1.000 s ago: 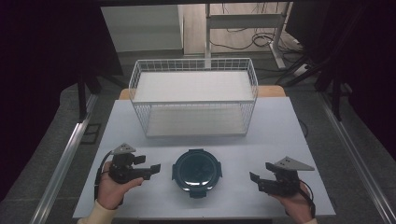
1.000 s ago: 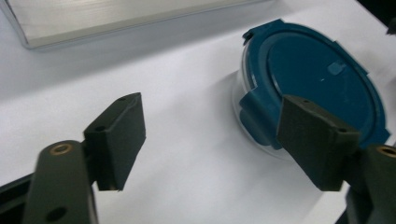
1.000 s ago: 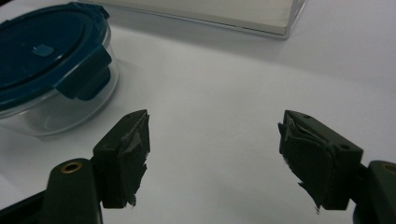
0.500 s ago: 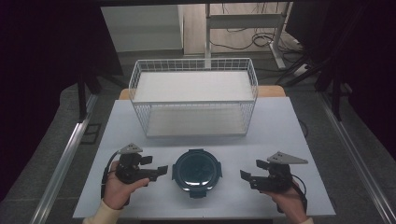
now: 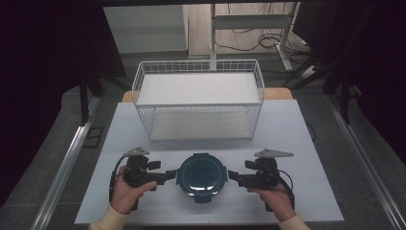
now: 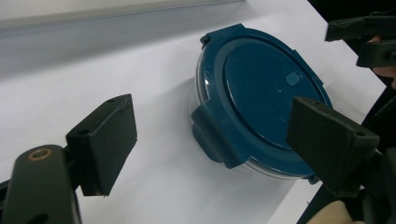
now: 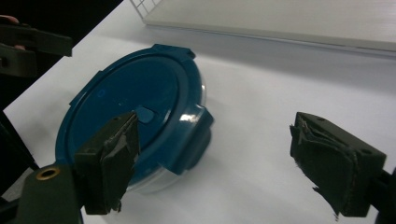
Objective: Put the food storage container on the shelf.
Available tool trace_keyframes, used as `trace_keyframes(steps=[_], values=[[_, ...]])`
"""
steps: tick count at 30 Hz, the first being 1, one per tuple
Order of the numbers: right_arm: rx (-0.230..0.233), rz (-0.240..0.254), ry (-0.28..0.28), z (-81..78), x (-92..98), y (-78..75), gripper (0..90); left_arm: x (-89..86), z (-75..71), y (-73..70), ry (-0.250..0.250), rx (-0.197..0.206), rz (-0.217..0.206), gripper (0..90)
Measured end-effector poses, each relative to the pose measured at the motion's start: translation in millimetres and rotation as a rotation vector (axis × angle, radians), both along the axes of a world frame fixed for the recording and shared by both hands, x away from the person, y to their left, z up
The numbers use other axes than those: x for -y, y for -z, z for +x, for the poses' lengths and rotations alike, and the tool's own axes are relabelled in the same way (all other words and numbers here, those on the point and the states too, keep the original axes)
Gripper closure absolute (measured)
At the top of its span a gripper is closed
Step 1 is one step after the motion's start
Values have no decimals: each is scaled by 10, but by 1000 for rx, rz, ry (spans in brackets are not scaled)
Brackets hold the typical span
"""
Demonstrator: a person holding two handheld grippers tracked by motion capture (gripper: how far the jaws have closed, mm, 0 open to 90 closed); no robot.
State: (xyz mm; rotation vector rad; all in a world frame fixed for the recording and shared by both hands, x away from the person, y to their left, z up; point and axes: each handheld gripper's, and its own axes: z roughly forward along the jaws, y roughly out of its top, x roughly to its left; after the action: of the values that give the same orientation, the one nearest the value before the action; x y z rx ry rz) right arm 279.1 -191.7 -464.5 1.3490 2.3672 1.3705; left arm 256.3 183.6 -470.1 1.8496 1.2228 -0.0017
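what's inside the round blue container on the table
Cannot tell: the container is shut by its dark blue lid, clips down. A thin strip of clear wall shows below the lid, with nothing recognisable through it. The rest is covered.

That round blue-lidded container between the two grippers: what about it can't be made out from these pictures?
- Contents of the container: high view, the opaque blue lid covers them.
- Its clear body: left gripper view, a thin strip under the lid; the left gripper has a jaw in front.
- Lid's left edge: right gripper view, the right gripper has a jaw over it.
- Marking on the lid's small tab: too small.
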Motion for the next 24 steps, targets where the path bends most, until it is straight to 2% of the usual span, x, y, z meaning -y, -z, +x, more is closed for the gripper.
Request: trace_keyframes(steps=[4, 7, 15, 16, 24], values=[[-38, 20, -15, 45, -94, 27, 141, 32, 16, 24, 4, -18, -21, 158], [-88, 41, -26, 91, -167, 75, 132, 55, 27, 46, 10, -33, -35, 153], [-139, 40, -18, 161, -282, 180, 112, 88, 62, 120, -2, -84, -67, 132], [-152, 42, -18, 176, -310, 208, 110, 99, 72, 152, 3, -101, -73, 126], [-210, 55, -33, 187, -392, 318, 104, 126, 114, 273, 13, -159, -111, 128]])
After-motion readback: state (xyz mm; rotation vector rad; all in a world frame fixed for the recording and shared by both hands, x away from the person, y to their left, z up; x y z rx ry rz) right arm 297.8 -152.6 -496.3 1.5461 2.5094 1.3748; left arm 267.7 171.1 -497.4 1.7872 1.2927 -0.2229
